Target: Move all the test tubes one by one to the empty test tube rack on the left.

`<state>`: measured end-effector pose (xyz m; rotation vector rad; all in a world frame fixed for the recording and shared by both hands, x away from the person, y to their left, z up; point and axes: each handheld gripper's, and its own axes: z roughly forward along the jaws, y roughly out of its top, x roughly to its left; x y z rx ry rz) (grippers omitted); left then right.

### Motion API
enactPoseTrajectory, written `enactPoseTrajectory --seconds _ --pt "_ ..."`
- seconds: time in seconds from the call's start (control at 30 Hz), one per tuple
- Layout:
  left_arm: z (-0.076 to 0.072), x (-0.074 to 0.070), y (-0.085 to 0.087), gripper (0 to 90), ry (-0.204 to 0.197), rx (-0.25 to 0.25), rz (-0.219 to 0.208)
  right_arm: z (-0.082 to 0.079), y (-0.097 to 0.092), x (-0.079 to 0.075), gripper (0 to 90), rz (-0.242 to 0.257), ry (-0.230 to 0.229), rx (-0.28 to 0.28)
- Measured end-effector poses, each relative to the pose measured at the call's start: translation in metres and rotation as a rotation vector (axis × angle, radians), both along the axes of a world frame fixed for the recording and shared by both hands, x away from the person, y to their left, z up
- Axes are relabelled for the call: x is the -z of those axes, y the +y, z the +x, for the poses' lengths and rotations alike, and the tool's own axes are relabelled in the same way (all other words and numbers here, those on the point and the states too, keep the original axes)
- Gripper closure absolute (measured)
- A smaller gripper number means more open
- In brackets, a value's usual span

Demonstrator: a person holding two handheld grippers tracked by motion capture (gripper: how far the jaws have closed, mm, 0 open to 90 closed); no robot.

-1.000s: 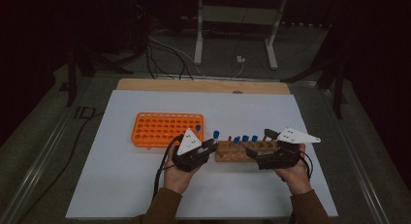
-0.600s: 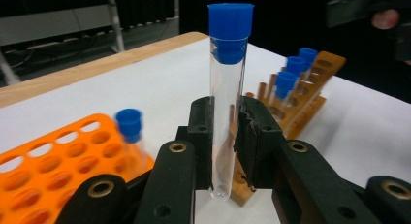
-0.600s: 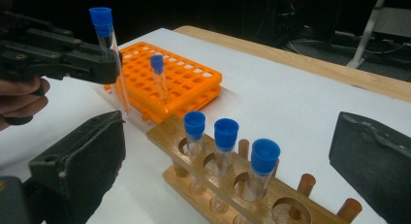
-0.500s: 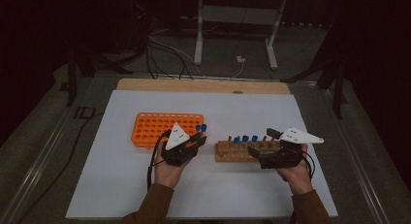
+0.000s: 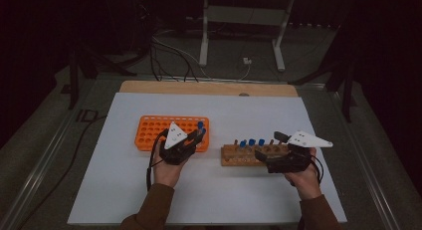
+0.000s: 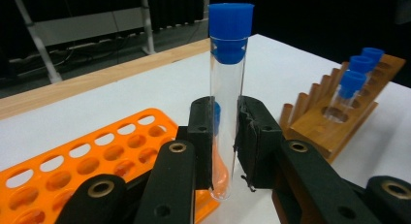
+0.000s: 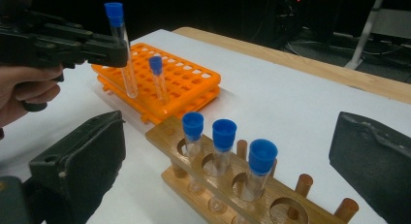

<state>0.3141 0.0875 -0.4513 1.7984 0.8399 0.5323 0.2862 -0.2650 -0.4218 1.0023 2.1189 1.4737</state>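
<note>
- Step in hand (judged): transfer of a capped test tube (image 6: 228,88) from the wooden rack (image 5: 249,155) to the orange rack (image 5: 154,132) — tube was carried, not yet seated.
- Left gripper (image 6: 225,136) was closed on the tube's clear glass, approx. mid-body; tube was held upright, blue cap on top, rounded bottom hanging free just over the near edge of the orange rack.
- In the right gripper view the same tube (image 7: 121,49) was seen just beside a 2nd blue-capped tube (image 7: 157,81) already seated in the orange rack.
- Right gripper (image 5: 278,158) was held spread wide at the wooden rack w/ nothing between the jaws; rack lay between them, no pad contact could be made out.
- 3 blue-capped tubes (image 7: 223,151) were left standing in the wooden rack, in a row; further holes were empty.
- Next move (judged): tube bottom to be lined up over a free hole in the orange rack, kept vertical, lowered straight, then released — a tilt would likely catch the rim of the hole.
- Both racks were set on the white table (image 5: 124,190), near each other, not touching.
- Text/brands: none readable on tubes, racks or grippers; faint marks on the floor left of the table were too blurred to read.
</note>
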Motion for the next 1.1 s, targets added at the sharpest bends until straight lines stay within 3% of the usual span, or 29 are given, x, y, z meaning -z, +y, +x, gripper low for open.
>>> enactPoseTrajectory --seconds 0.6,0.93,1.1 --pt "0.025 0.02 0.003 77.0 0.037 -0.075 0.025 0.0 0.001 0.0 0.2 -0.003 -0.002 -0.011" --pt "0.026 0.035 0.001 77.2 0.092 -0.069 0.098 -0.001 -0.001 0.0 0.2 -0.001 0.0 -0.008" --pt "0.025 0.038 0.001 77.5 0.106 -0.063 0.113 -0.001 -0.001 0.0 0.2 -0.005 -0.001 -0.01"
